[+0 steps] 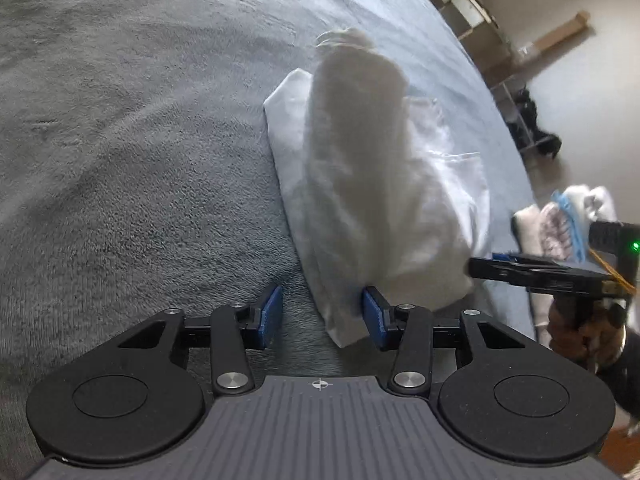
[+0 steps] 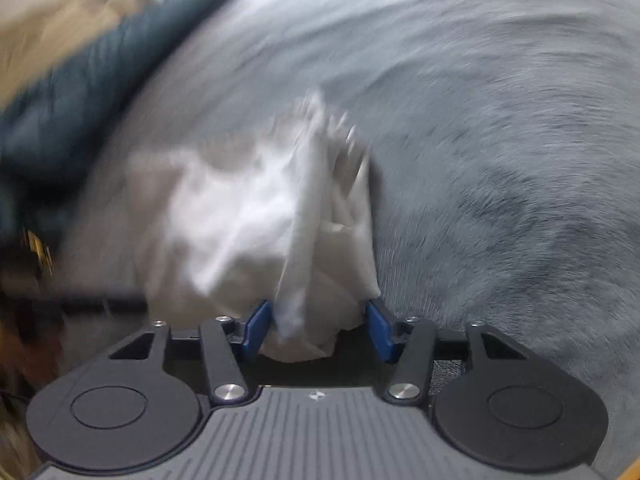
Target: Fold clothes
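A grey fleece blanket (image 1: 132, 152) covers the bed, and the white garment (image 1: 372, 184) lies in a long folded bundle near its right edge. The left gripper (image 1: 322, 316) stands open, the bundle's near corner between its blue pads without being pinched. The right gripper (image 2: 316, 326) appears parted around bunched white cloth, though blur hides the contact.

A big bed (image 1: 140, 140) is carrying the things. A fuzzy grey blanket (image 1: 120, 200) is covering most of it, and a smooth pale blue sheet (image 1: 400, 20) is showing along the far side. A white cloth (image 1: 360, 184) is lying on the bed in a folded bundle. A dark blue cloth (image 2: 80, 80) is lying at the bed's edge.
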{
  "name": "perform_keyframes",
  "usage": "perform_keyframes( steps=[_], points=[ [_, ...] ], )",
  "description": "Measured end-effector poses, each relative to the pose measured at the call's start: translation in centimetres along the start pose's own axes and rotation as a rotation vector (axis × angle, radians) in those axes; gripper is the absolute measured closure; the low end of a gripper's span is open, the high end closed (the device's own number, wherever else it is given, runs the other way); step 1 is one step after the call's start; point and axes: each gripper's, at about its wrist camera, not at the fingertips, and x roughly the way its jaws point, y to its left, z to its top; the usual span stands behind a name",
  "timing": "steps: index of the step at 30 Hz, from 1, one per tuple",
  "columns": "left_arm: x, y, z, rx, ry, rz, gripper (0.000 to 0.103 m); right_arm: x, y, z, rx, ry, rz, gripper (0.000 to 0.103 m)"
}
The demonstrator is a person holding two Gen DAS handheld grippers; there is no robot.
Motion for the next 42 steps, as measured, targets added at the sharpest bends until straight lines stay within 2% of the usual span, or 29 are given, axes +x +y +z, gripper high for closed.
perform_keyframes(
  steps=[1,2,4,8,14,18,20,21,22,23,28,33,39,42],
  points=[
    [-0.2,0.2,0.0,0.012,0.003,0.001,0.059,0.7,-0.2,-0.1,-0.035,0.005,-0.011,0.059],
    [-0.4,0.3,0.0,0.022,0.007,0.003,0.059,1.4,-0.3,-0.2,-0.070,0.009,-0.022,0.059],
    [-0.9,0.5,0.0,0.022,0.016,0.004,0.059,1.2,-0.8,0.4,-0.056,-0.027,-0.016,0.064],
    [-2.2,0.9,-0.1,0.010,0.024,0.016,0.059,-0.4,-1.1,1.0,-0.021,-0.117,-0.053,0.061],
    [-3.6,0.9,-0.3,0.005,-0.029,0.051,0.059,-1.4,-0.3,2.6,0.002,-0.200,0.007,0.061],
    [-4.1,-0.2,0.3,0.019,-0.101,0.091,0.059,0.0,0.6,4.1,-0.077,-0.212,0.003,0.062],
    [-4.5,-0.9,0.7,0.052,-0.146,0.114,0.059,0.3,1.4,4.6,-0.136,-0.202,-0.026,0.073],
    [-3.7,-2.0,1.5,0.073,-0.168,0.127,0.059,0.3,1.9,4.7,-0.173,-0.196,-0.035,0.087],
    [-3.1,-2.7,2.0,0.090,-0.185,0.145,0.058,0.2,2.5,4.7,-0.207,-0.201,-0.058,0.096],
    [-3.0,-2.5,2.2,0.100,-0.191,0.154,0.058,-0.1,2.9,4.7,-0.226,-0.216,-0.066,0.101],
    [-0.9,-1.7,3.7,0.066,-0.171,0.216,0.058,-1.9,4.8,4.7,-0.306,-0.315,-0.103,0.101],
    [-0.6,-0.5,4.4,0.025,-0.159,0.209,0.058,-1.8,5.2,6.1,-0.300,-0.415,-0.071,0.101],
    [-1.2,1.2,4.9,-0.054,-0.155,0.162,0.058,3.3,3.2,7.9,-0.247,-0.401,-0.088,0.102],
    [-3.1,0.8,5.1,-0.052,-0.225,0.190,0.059,5.5,2.2,8.1,-0.198,-0.369,-0.096,0.102]
  ],
)
